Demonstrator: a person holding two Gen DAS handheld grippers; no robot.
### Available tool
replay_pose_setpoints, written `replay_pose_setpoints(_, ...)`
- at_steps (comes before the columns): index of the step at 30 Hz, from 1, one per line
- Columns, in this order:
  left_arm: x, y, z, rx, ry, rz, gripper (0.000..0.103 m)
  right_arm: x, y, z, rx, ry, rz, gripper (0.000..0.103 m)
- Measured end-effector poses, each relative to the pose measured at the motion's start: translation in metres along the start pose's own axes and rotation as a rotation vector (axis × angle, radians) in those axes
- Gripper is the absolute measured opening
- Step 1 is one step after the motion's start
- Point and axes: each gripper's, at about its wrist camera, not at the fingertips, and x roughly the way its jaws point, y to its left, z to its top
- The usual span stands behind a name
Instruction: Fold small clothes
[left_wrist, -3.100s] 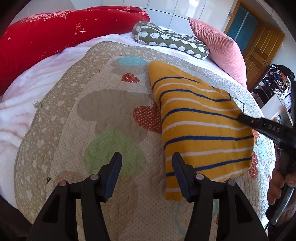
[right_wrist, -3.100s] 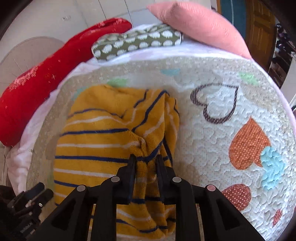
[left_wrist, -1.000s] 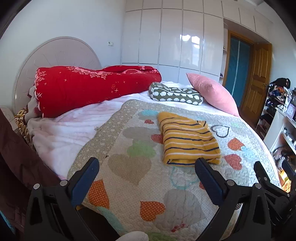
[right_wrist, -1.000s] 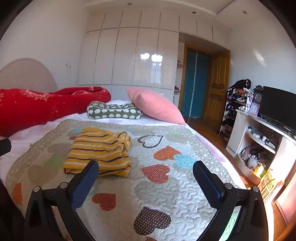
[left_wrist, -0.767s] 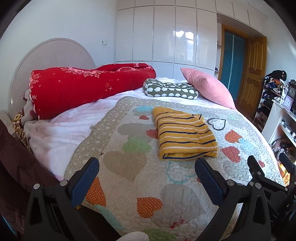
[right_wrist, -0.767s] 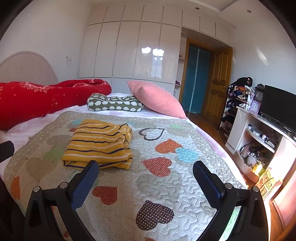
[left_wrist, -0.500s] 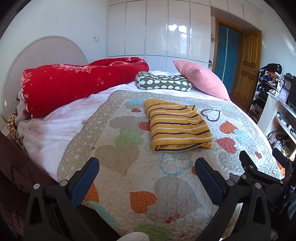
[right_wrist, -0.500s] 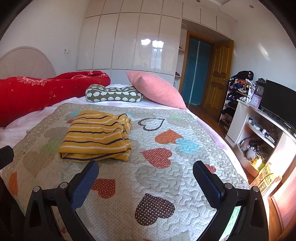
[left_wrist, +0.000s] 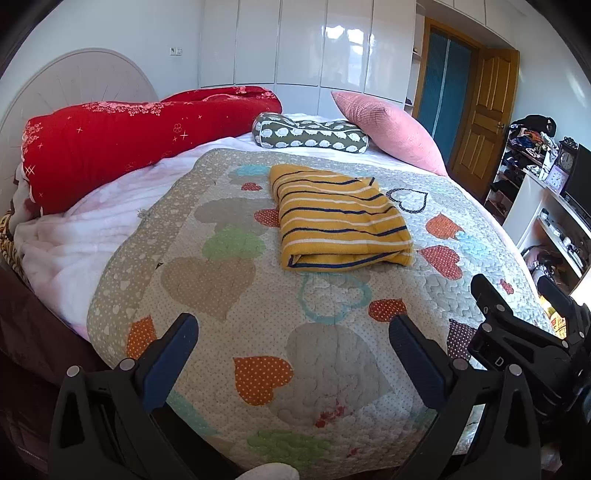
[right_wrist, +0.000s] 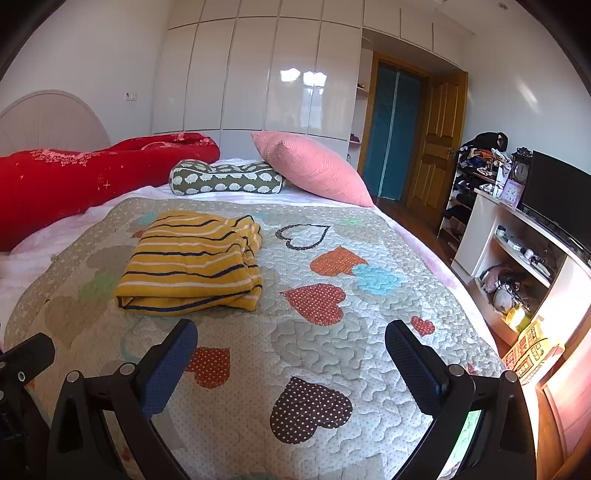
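A yellow garment with navy and white stripes (left_wrist: 338, 218) (right_wrist: 192, 260) lies folded into a thick rectangle on the heart-patterned quilt (left_wrist: 229, 306) (right_wrist: 332, 332). My left gripper (left_wrist: 293, 347) stands wide open near the foot of the bed, well short of the garment, with nothing between its fingers. My right gripper (right_wrist: 291, 350) is also wide open and empty, hanging over the quilt to the garment's near right. The right gripper's black body shows at the right edge of the left wrist view.
A red rolled duvet (left_wrist: 140, 129), a green patterned bolster (left_wrist: 310, 134) and a pink pillow (left_wrist: 388, 129) lie at the head of the bed. A white shelf unit with a TV (right_wrist: 554, 229) stands to the right, past the bed's edge. A wooden door (right_wrist: 436, 147) is behind.
Both grippers let go of the garment and pulled far back toward the foot of the bed, jaws now wide open. Over the last second the views drifted slightly closer to the folded garment.
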Motion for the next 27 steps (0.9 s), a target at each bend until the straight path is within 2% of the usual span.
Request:
replay_pose_setpoints(11,0.012,0.001,-0.006,-0.017,0.048,-0.02,0.103,0.003,0.001,-0.004,-0.004,0.02,-0.003,0.102)
replay_pose_setpoints(27,0.017,0.002,-0.008,-0.024,0.067,-0.022,0.103,0.008,0.004,-0.01,-0.013,0.047,0.028,0.102)
